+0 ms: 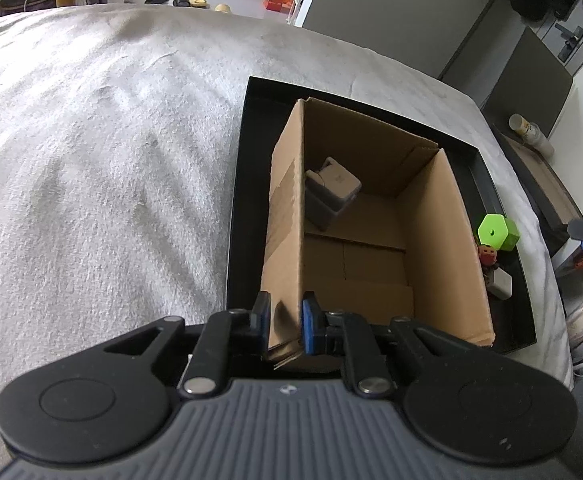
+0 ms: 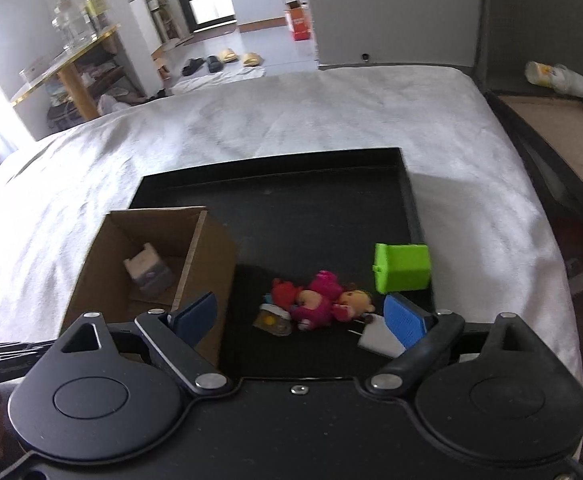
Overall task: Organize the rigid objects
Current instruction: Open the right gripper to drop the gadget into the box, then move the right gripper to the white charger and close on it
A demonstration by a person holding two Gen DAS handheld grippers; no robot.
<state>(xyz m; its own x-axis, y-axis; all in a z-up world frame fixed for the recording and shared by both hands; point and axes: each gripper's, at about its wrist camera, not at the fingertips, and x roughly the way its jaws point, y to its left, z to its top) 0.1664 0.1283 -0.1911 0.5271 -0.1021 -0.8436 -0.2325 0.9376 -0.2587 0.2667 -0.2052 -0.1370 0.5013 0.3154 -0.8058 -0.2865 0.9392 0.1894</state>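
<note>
We see 1 cardboard box (image 1: 371, 248) on 1 black tray (image 2: 283, 200), with 1 grey-white gadget (image 1: 331, 192) inside. Our left gripper (image 1: 285, 320) pinches the box's near wall. Our right gripper (image 2: 303, 316) hangs wide, empty, above 1 green block (image 2: 402, 267), 1 white adapter (image 2: 379, 338) and 2 plush dolls (image 2: 319, 300)

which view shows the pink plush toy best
The right wrist view: the pink plush toy lies in plain sight on the black tray. In the left wrist view the cardboard box hides nearly all of it.
</note>
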